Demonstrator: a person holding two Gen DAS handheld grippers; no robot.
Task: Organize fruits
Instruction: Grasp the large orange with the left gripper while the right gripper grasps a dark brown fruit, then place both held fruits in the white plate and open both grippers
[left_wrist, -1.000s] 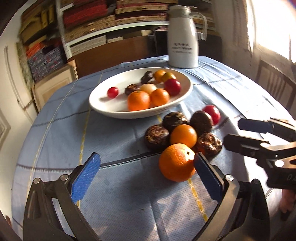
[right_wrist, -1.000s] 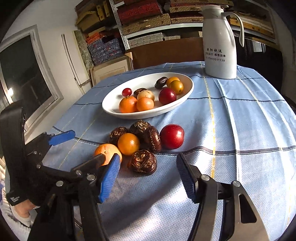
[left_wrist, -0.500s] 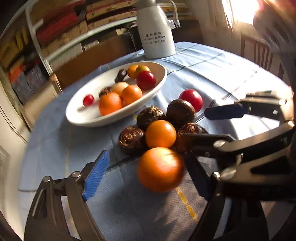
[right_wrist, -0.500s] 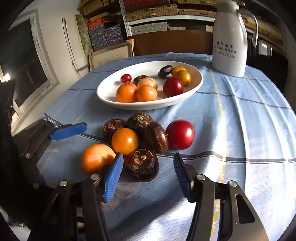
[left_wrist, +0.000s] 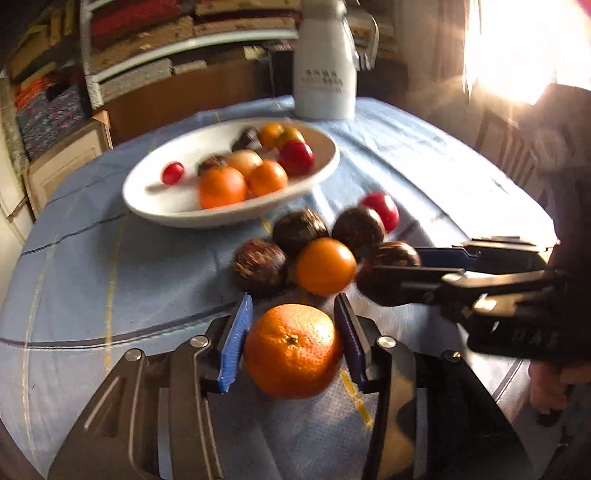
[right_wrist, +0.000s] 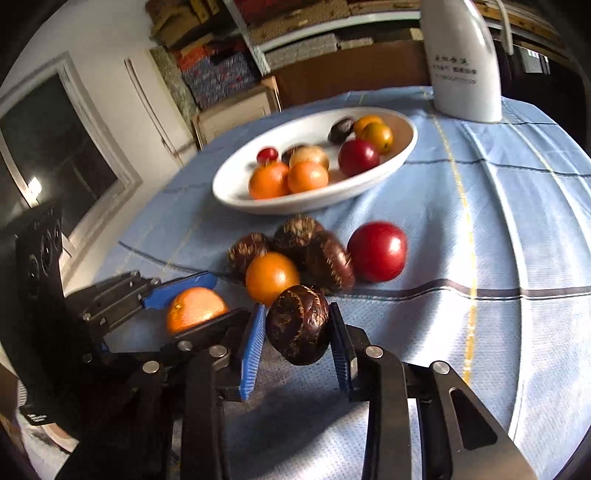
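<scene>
We see the table (right_wrist: 517, 206) only in part: its near edge is cut off behind the grippers in both views. The jug (right_wrist: 461, 66), far beyond the jaws, loses its top in each frame. The bowl (left_wrist: 147, 199) ahead of both grippers is smeared by blur, so we make out oranges, red and dark fruits in it but cannot count them surely.

The left gripper (left_wrist: 291, 332) has just been closing its jaws, and the pads press on the big orange (left_wrist: 293, 350) from both sides. The right view shows only the top of that orange, the rest hidden behind the left finger.

The right gripper (right_wrist: 297, 332) has likewise been closing and is clamped on a dark fruit (right_wrist: 297, 325). In the left view that fruit is half covered by the right fingers.

Just beyond both jaws lies a cluster: a small orange (right_wrist: 272, 277) and three dark fruits. The red fruit (right_wrist: 376, 251) past them is whole in the right view, half hidden in the left.
</scene>
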